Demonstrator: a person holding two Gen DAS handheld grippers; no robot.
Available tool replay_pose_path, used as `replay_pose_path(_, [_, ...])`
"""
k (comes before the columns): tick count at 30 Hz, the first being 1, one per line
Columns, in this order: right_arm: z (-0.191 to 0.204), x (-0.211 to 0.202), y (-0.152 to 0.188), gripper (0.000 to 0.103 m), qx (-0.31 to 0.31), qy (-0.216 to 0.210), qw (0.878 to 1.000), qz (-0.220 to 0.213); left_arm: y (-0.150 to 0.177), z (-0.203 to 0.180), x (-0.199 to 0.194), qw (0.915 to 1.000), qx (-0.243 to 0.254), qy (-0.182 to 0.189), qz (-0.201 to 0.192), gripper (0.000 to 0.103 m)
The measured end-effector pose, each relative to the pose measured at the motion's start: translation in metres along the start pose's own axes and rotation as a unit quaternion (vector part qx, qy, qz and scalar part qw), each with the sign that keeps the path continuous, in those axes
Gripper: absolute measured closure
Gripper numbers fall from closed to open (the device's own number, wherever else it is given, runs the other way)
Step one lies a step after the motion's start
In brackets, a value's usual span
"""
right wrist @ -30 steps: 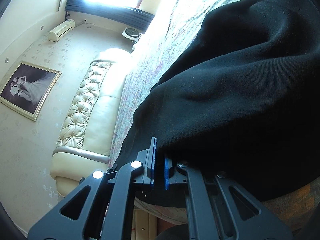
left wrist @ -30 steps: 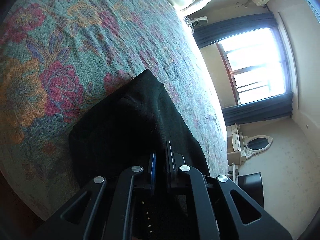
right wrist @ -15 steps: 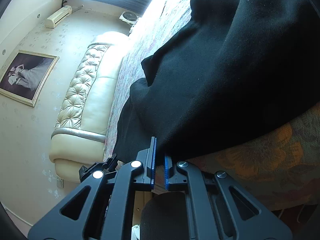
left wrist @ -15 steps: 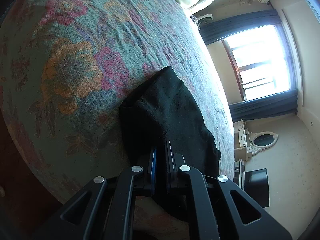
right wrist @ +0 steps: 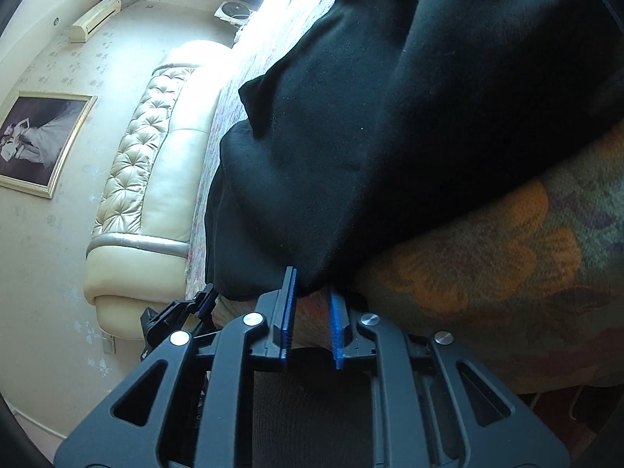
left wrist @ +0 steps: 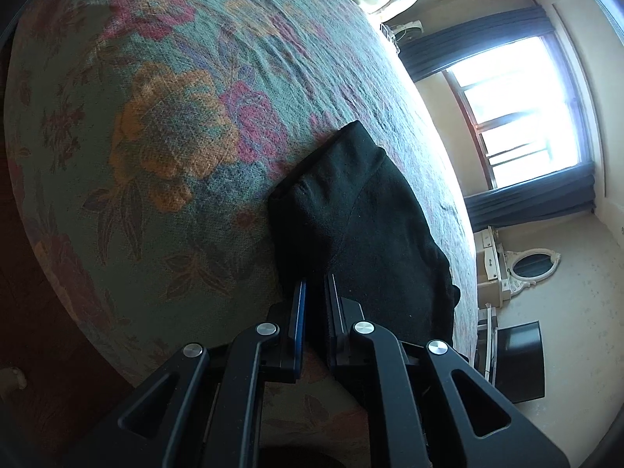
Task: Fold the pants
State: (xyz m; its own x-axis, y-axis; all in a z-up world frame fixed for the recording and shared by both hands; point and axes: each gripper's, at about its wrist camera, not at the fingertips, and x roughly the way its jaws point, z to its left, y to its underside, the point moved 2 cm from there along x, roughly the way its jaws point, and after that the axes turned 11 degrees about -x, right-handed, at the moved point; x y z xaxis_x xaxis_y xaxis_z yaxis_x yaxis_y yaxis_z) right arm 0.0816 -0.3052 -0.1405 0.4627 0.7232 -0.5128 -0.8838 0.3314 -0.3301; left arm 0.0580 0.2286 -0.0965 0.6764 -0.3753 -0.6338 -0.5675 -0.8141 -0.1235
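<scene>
While lying bunched on the flowered bedspread (left wrist: 163,163) near the bed's edge, black pants (left wrist: 351,214) looking only partly folded. Left gripper (left wrist: 315,292) pinching a hem; right gripper (right wrist: 312,292) spread slightly, gripping nothing, beside the cloth edge. Flattening and final folds probably remaining.

Residential bedroom. Indicators: bed with floral bedspread (left wrist: 163,124) ahead of the left gripper; tufted cream headboard (right wrist: 148,179), framed portrait (right wrist: 35,140) left of the right gripper; curtained window (left wrist: 522,113), vanity mirror (left wrist: 532,263).
</scene>
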Motion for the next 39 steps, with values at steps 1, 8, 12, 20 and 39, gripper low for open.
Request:
replay_pose_path(1, [0.003,-0.004,-0.001,0.077,-0.012,0.003,1.000,0.009,0.002,-0.003,-0.006,0.9996,0.021,-0.016,-0.010,0.093])
replay_pose_path(8, [0.054,-0.020,-0.074,0.052,-0.155,0.011,0.988,0.012,0.035,-0.086,-0.024,0.9793,0.199,0.004,-0.035,0.061])
replay_pose_path(12, [0.085,0.014,-0.159,0.048,-0.217,0.024,0.976,0.013,0.055,-0.135,0.016,0.9746,0.207,0.084,0.004,0.035])
replay_pose_path(20, [0.092,0.133,-0.227,0.049,-0.276,0.133,0.938,0.163,0.096,-0.135,0.103,0.9743,0.221,0.037,0.021,0.033])
replay_pose_path(39, [0.039,0.176,-0.249,0.093,-0.187,0.077,0.966,0.161,0.105,-0.128,0.107,0.9676,0.250,0.036,0.005,0.027])
